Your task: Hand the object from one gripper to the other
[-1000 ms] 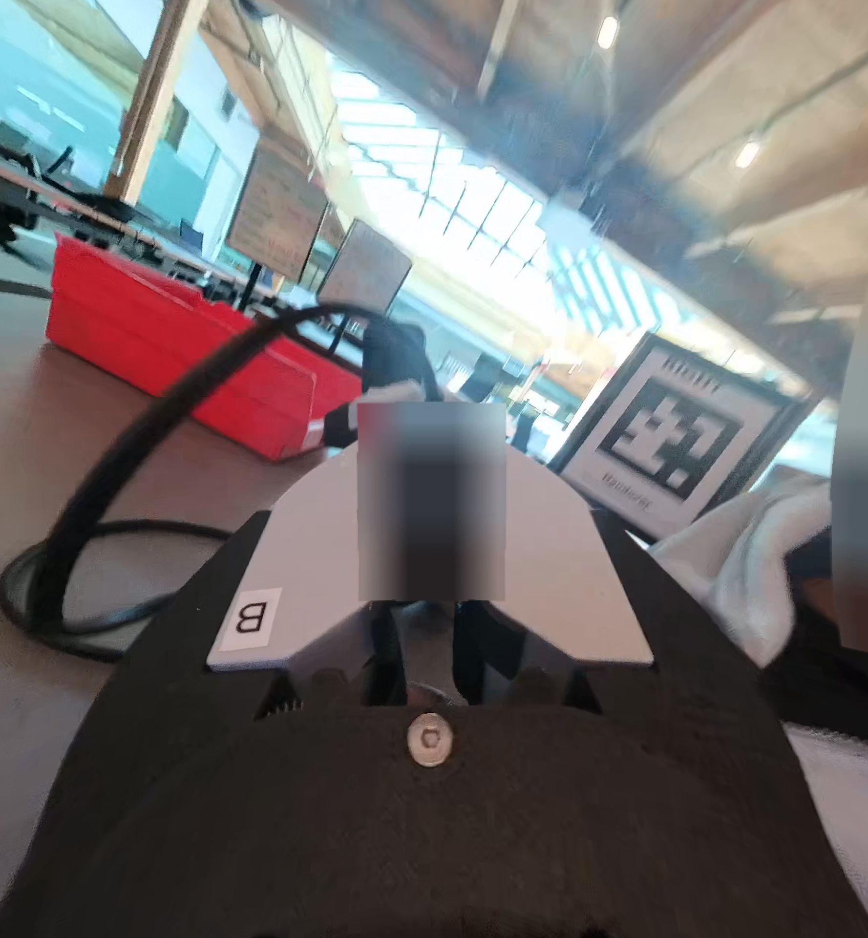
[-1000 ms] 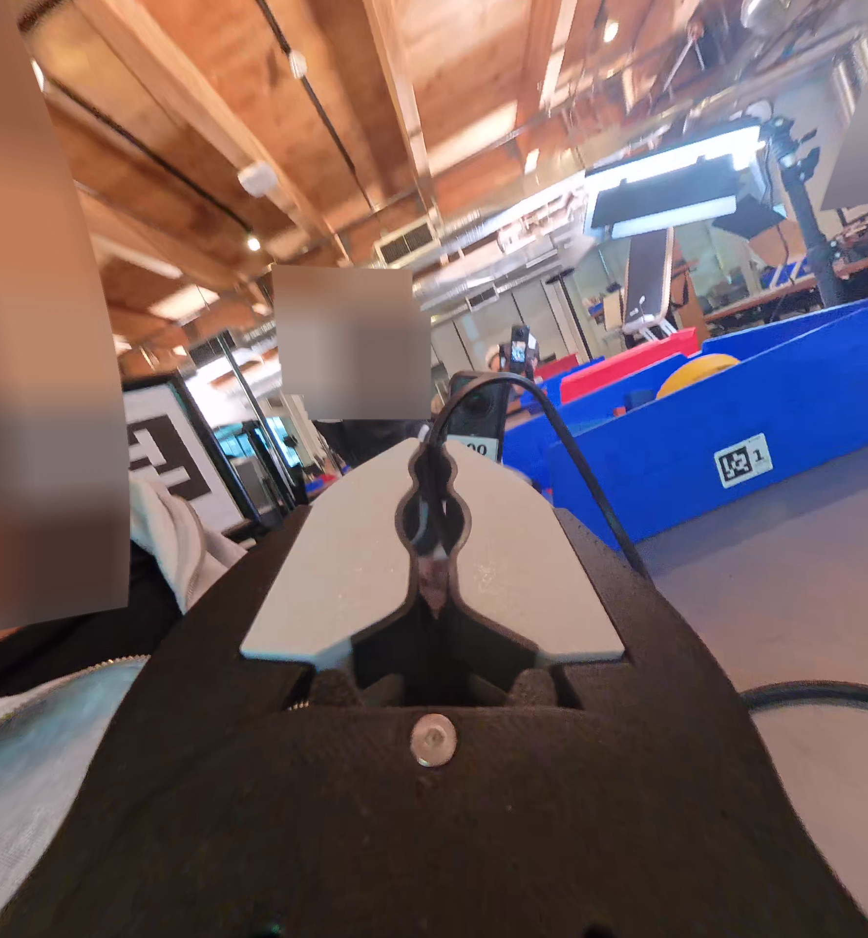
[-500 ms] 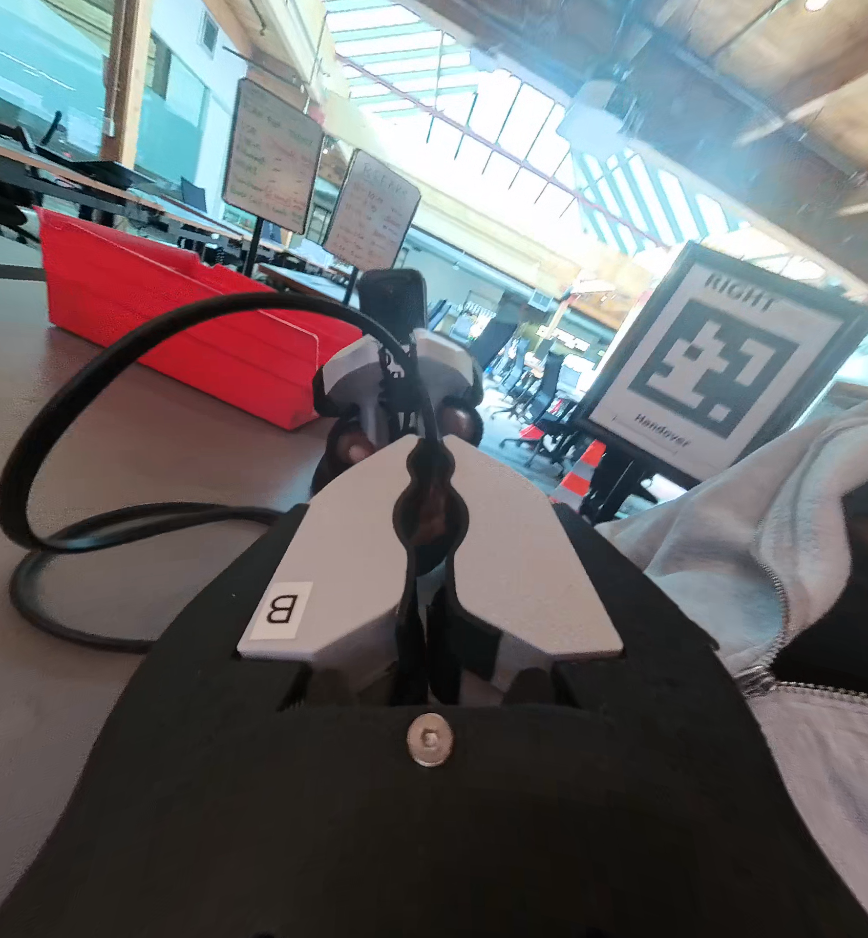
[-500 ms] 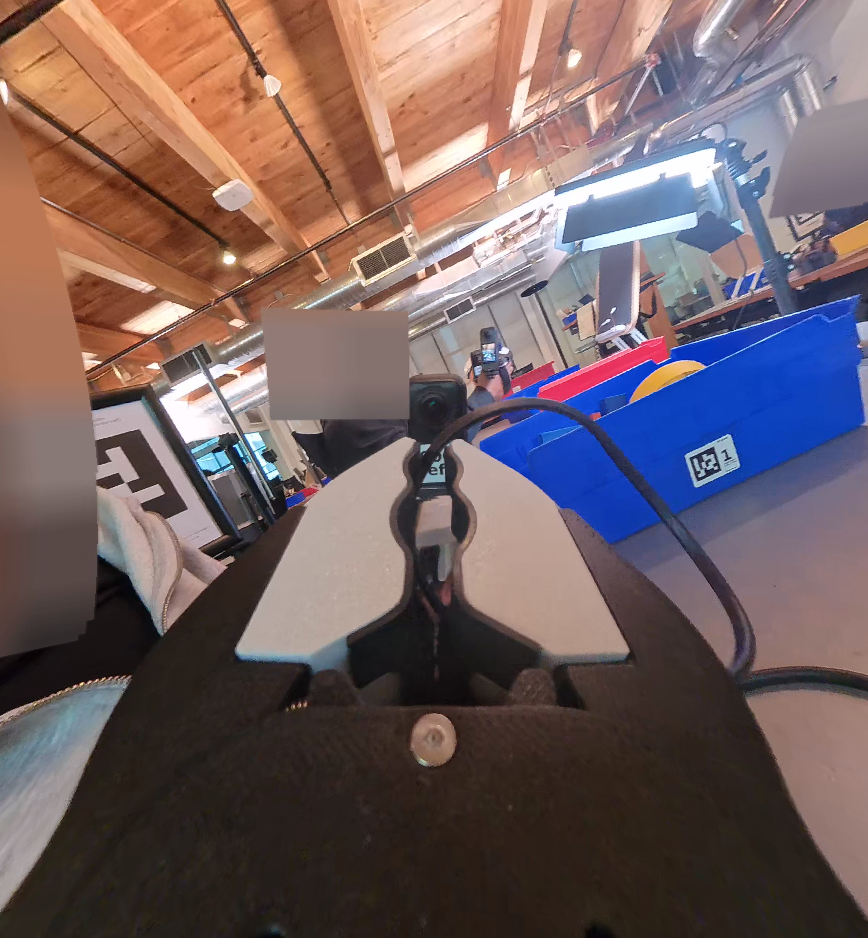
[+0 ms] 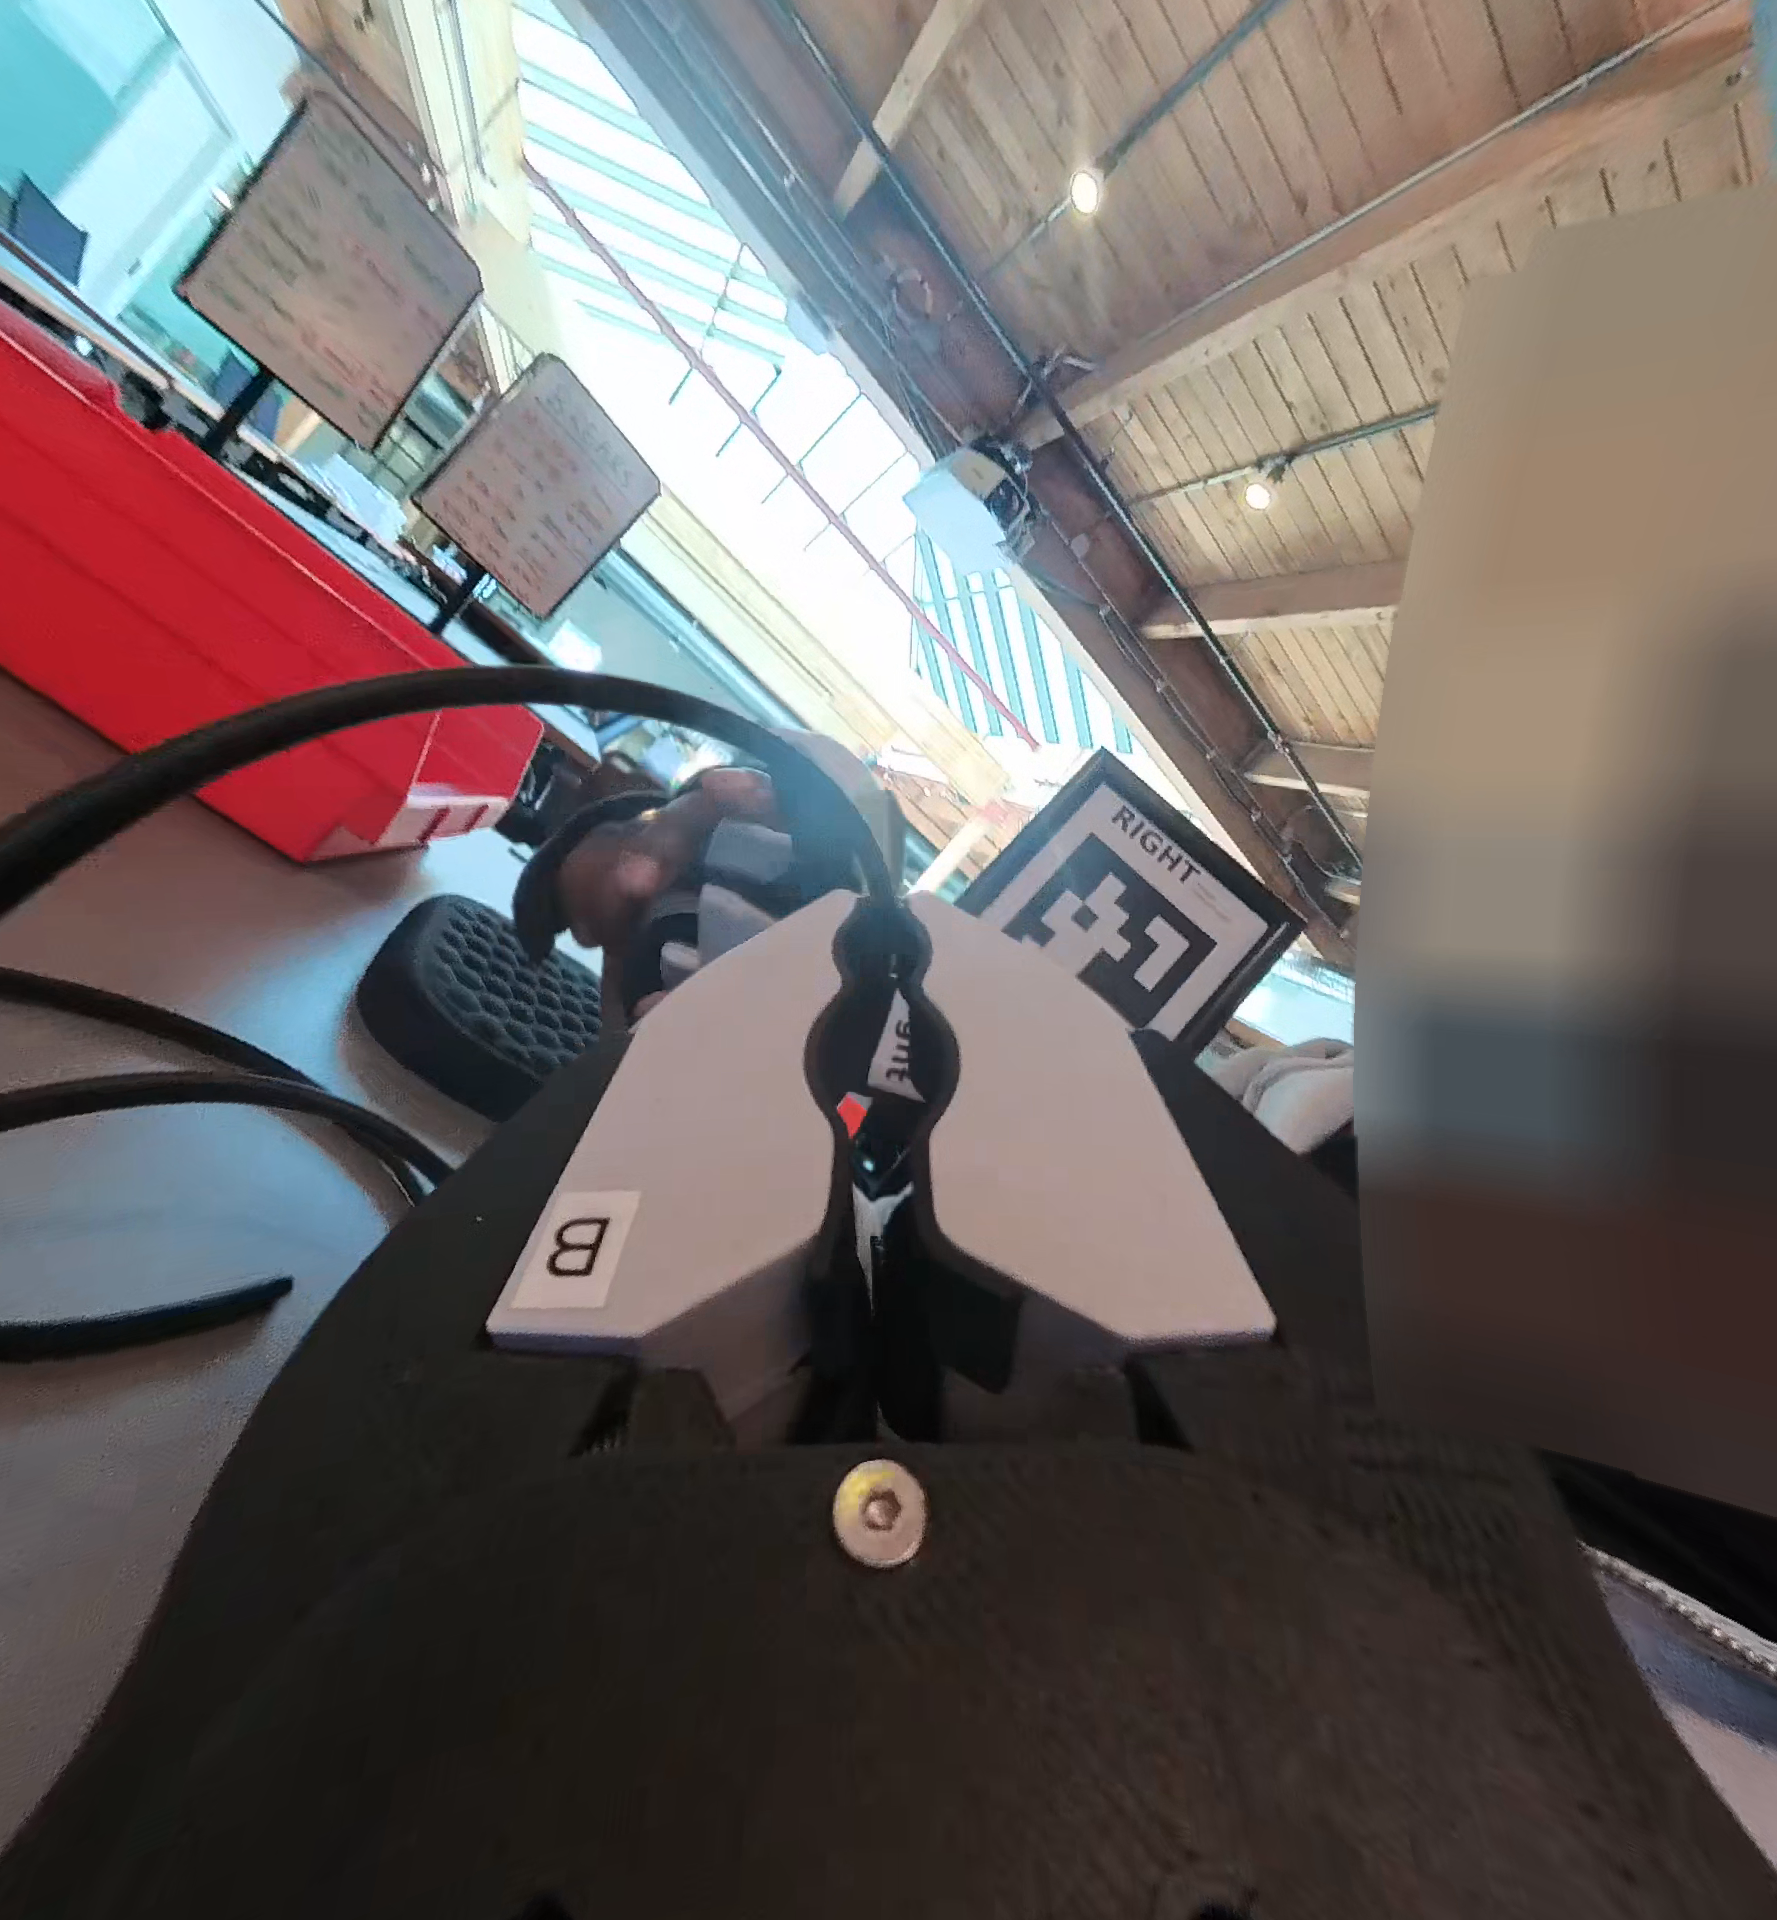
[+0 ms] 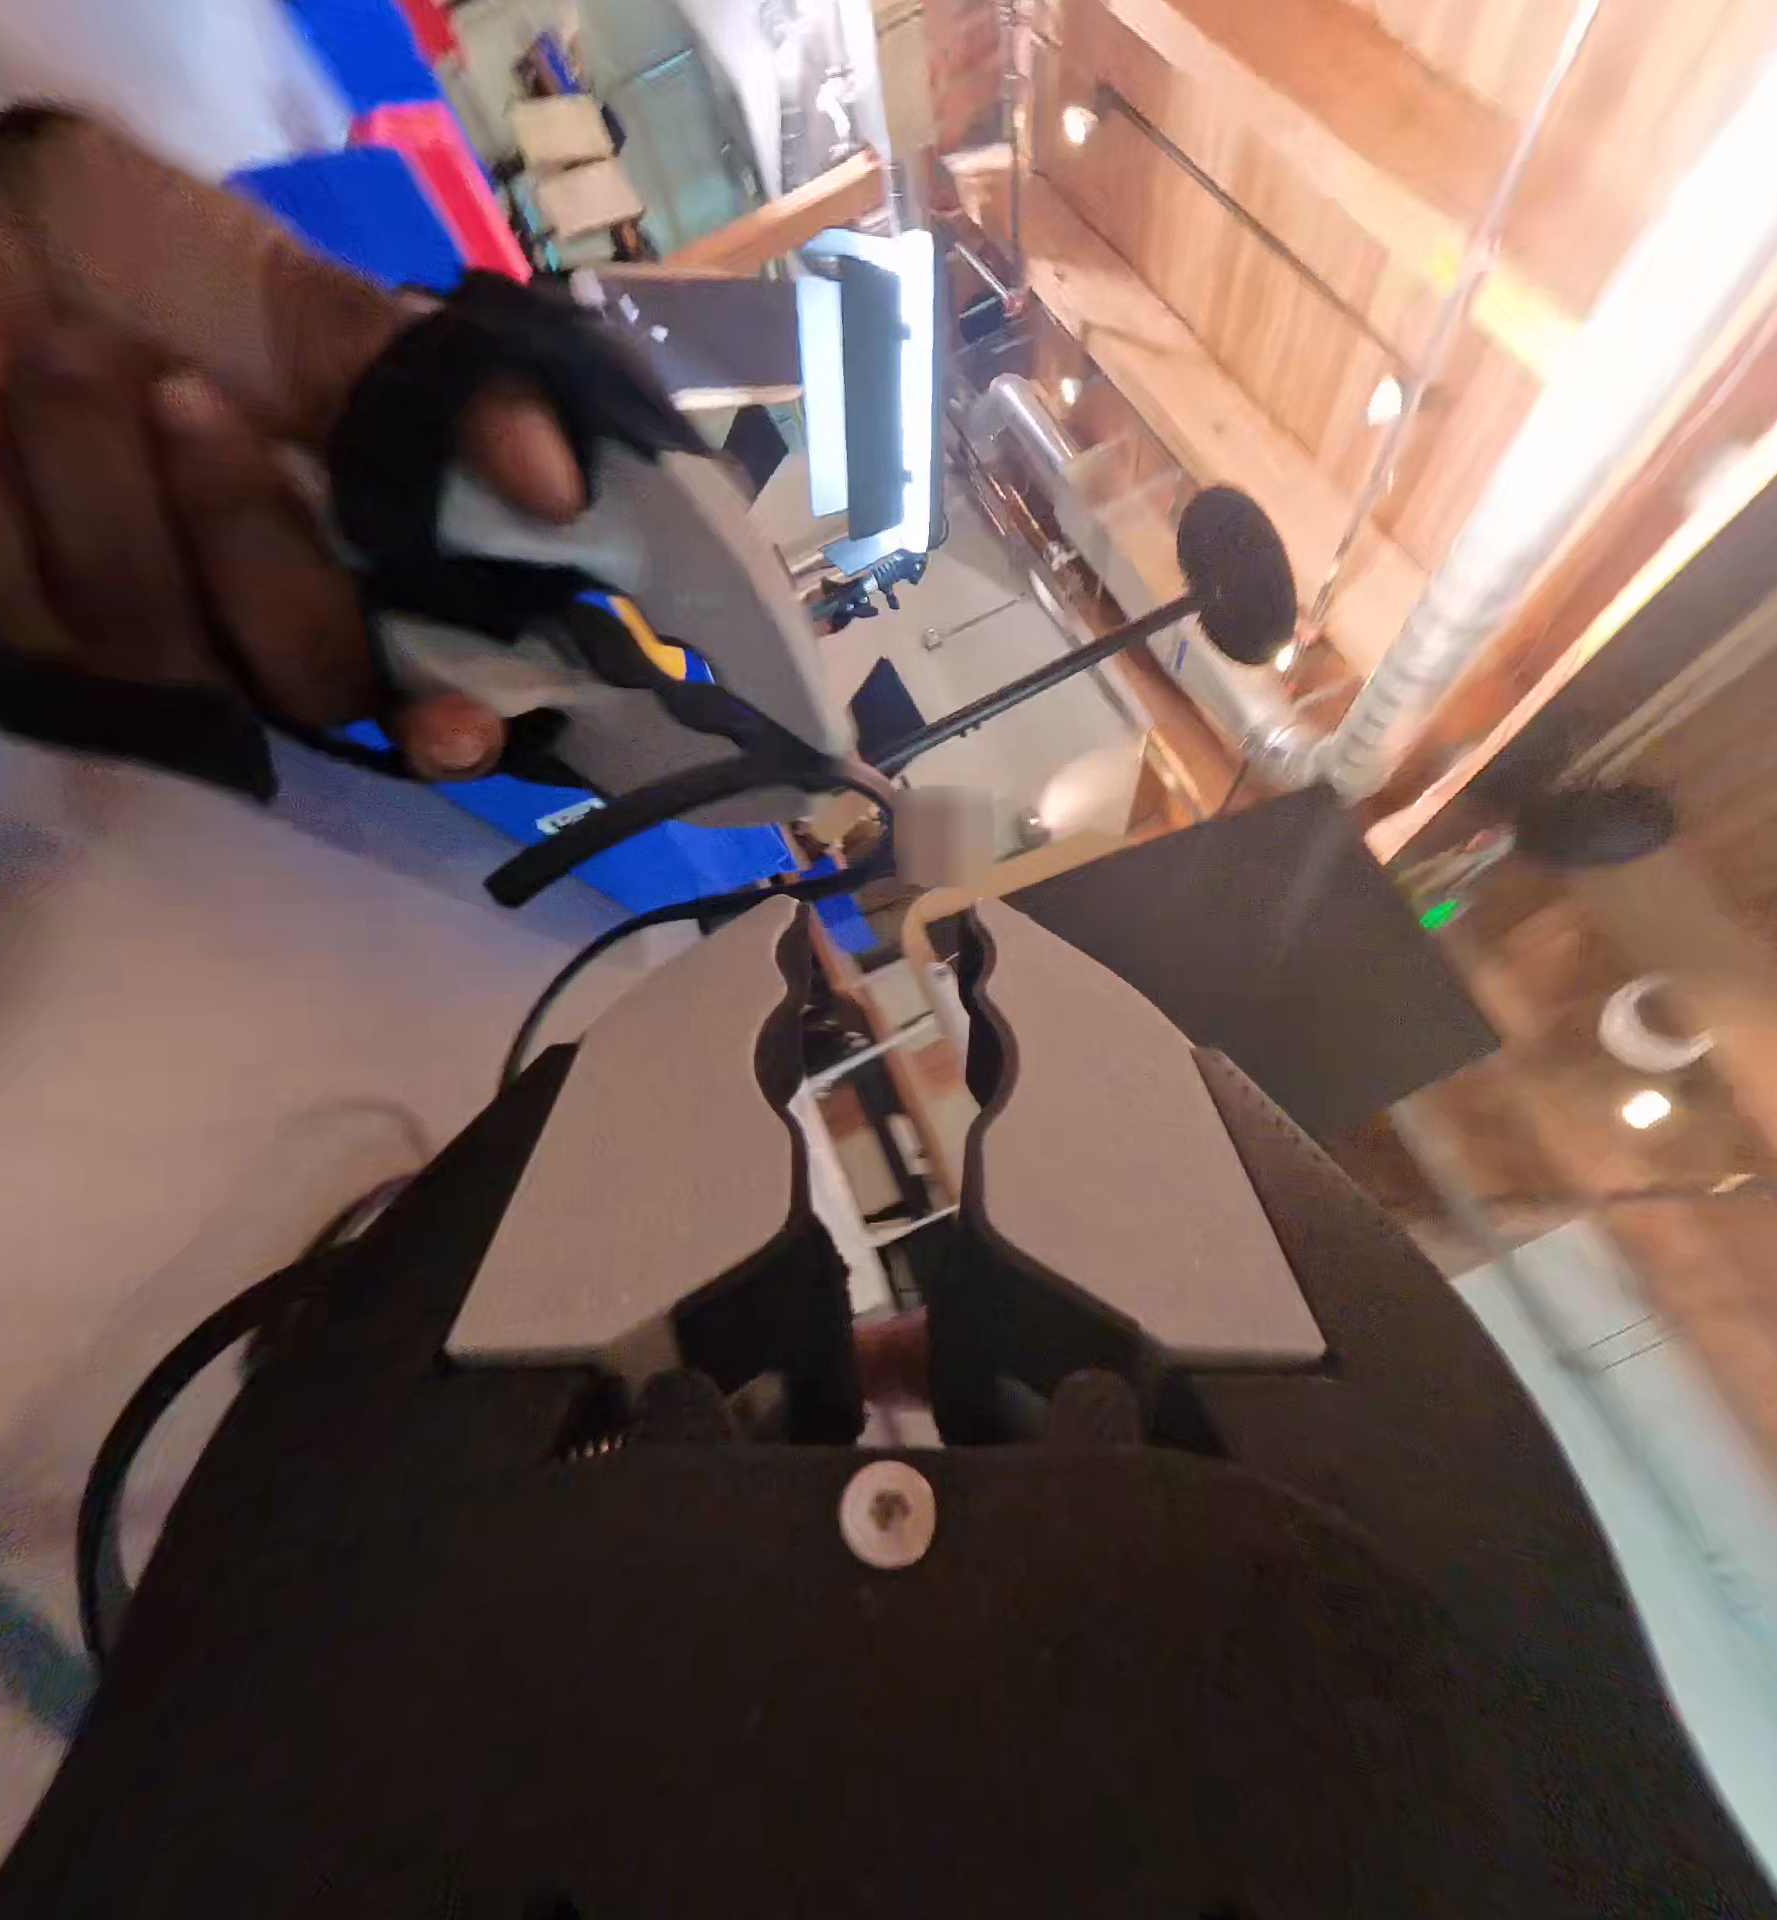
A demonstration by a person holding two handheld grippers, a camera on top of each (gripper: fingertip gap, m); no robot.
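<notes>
While my left claw [image 5: 882,935] is clenching the black cable [image 5: 364,717] at mid-frame | my right claw [image 6: 884,935] is gaping, holding nothing | handover seemingly done.

Black cable [image 5: 188,748] cut off leftward

Red bin [image 5: 167,634] on table [image 5: 240,935]; framed marker sign [image 5: 1133,945]; blue bin [image 6: 375,208].

The surface [image 5: 84,1164] is plain grey-brown. A red bin [image 5: 167,623] sits on it, and near the bin's corner lies a black honeycomb-textured pad [image 5: 489,997]. Loops of black cable [image 5: 188,1091] sprawl just in front of the bin.
</notes>
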